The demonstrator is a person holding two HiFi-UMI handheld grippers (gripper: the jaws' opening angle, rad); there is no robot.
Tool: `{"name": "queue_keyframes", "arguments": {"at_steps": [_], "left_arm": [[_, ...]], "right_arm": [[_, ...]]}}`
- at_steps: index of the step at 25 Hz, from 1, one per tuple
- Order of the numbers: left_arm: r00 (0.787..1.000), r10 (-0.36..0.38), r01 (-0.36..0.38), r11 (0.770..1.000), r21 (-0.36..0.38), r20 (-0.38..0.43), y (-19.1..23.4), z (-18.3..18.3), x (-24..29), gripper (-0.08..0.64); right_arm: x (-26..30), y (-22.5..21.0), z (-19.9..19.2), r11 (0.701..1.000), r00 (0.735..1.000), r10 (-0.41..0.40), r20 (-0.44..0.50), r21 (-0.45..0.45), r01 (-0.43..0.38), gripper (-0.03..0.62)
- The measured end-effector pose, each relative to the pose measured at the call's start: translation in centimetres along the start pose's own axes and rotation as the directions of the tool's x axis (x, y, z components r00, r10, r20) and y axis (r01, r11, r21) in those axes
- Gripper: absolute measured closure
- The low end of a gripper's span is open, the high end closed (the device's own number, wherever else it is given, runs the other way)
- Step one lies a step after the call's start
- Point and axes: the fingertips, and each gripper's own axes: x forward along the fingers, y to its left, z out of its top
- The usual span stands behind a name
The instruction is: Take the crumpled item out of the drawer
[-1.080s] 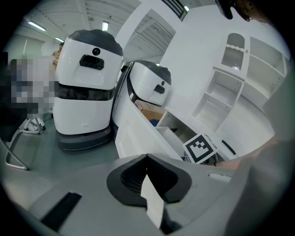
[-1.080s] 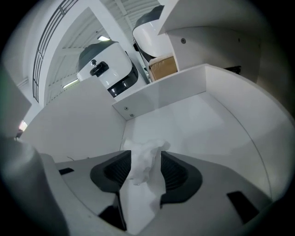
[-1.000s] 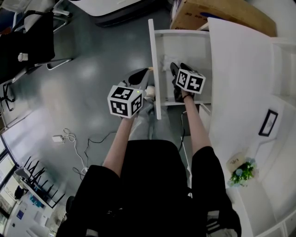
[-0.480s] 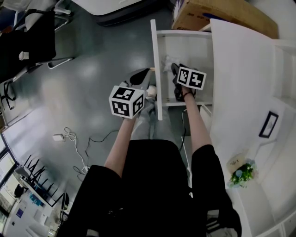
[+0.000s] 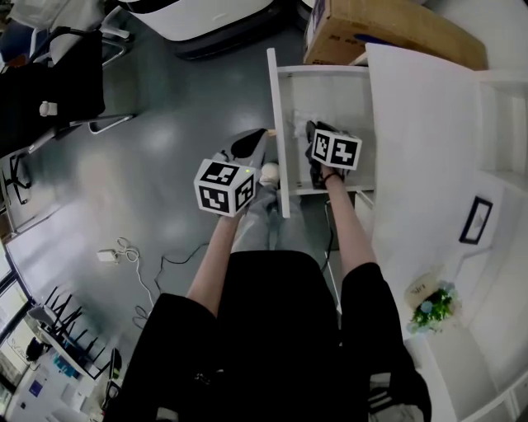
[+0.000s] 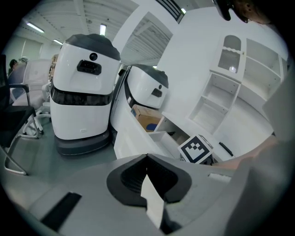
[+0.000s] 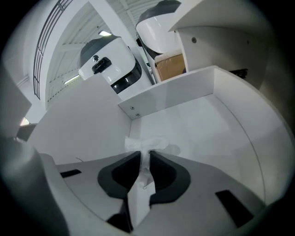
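The white drawer point(image 5: 275, 124) stands pulled out from the desk. A crumpled white paper wad point(image 5: 299, 122) lies near its front left corner. My right gripper point(image 5: 311, 134) reaches down into the drawer. In the right gripper view its jaws point(image 7: 145, 159) are closing, and the wad point(image 7: 150, 144) is pinched between the pads, its bulk sticking out past the tips. My left gripper point(image 5: 260, 169) hangs outside the drawer front, over the floor. In the left gripper view it point(image 6: 146, 159) is shut with nothing between its fingers.
A cardboard box point(image 5: 388, 25) sits behind the drawer. The white desk top point(image 5: 421, 148) runs along the right, with a small plant point(image 5: 433, 305) on it. A white machine point(image 6: 85, 92) stands on the grey floor beyond. A black chair point(image 5: 58, 74) and cables point(image 5: 124, 247) are at the left.
The right gripper has moved slightly deeper into the drawer, toward the wad. The left gripper has barely shifted.
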Motion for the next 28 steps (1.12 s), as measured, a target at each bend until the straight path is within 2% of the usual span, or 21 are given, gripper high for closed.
{"name": "queue_keyframes", "arguments": {"at_steps": [9, 15, 23, 28], "left_arm": [[0.999, -0.008, 0.008, 1.0, 0.007, 0.054, -1.4, 2.3, -1.9, 0.562], [0.995, -0.043, 0.041, 0.999, 0.033, 0.088, -2.9, 3.5, -3.5, 0.563], [0.99, -0.082, 0.073, 0.993, 0.09, 0.111, -3.8, 4.8, -6.0, 0.563], [0.985, -0.109, 0.091, 0.987, 0.13, 0.133, -4.7, 5.6, -7.9, 0.562]], "right_arm": [[-4.8, 2.0, 3.0, 0.999, 0.993, -0.012, 0.119, -0.036, 0.017, 0.543], [-8.5, 4.1, 4.1, 0.995, 0.979, 0.053, 0.194, -0.099, -0.034, 0.543], [-13.1, 5.9, 5.1, 0.984, 0.959, 0.095, 0.265, -0.171, -0.051, 0.543], [-15.9, 7.4, 5.8, 0.976, 0.937, 0.14, 0.32, -0.205, -0.076, 0.543]]}}
